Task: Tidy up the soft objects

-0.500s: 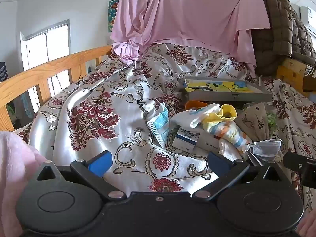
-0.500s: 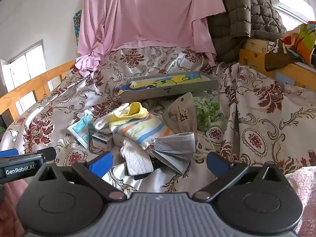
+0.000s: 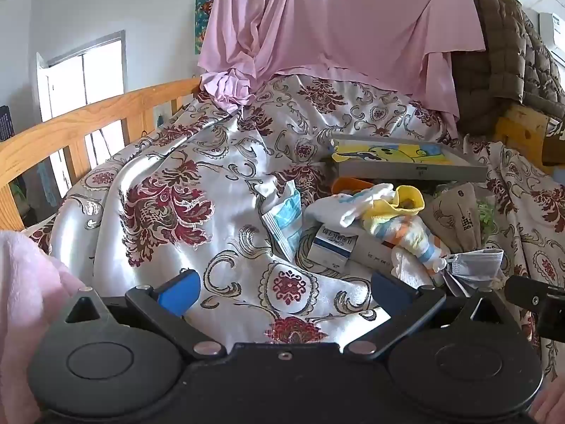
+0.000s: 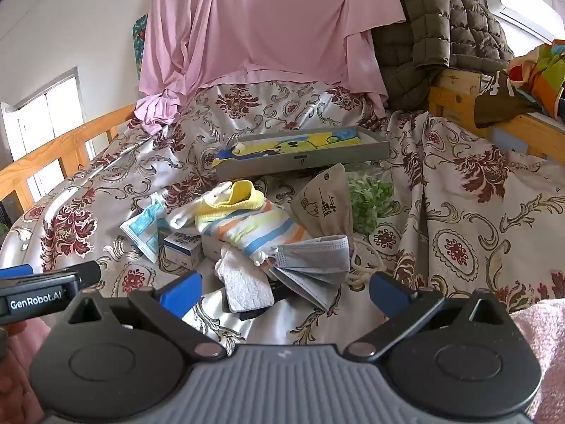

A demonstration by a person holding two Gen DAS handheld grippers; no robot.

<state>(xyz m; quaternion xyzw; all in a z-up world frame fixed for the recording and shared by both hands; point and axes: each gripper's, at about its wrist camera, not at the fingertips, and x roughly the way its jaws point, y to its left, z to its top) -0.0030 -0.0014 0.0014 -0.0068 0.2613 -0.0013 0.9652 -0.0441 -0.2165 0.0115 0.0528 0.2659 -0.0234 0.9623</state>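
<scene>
Nothing moved; "GenRobot.AI" on left gripper (image 4: 49, 298)

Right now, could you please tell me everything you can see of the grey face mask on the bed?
The grey face mask is a pleated disposable kind of thin, soft-looking fabric. It lies loosely folded and fanned open at the near edge of the pile on the patterned bedspread, in front of the right gripper, whose jaws stand open and clear of it. Its upper edge lies against the striped sock, and a white sponge-like pad lies just beside it. The left wrist view shows it at the pile's right end.
</scene>
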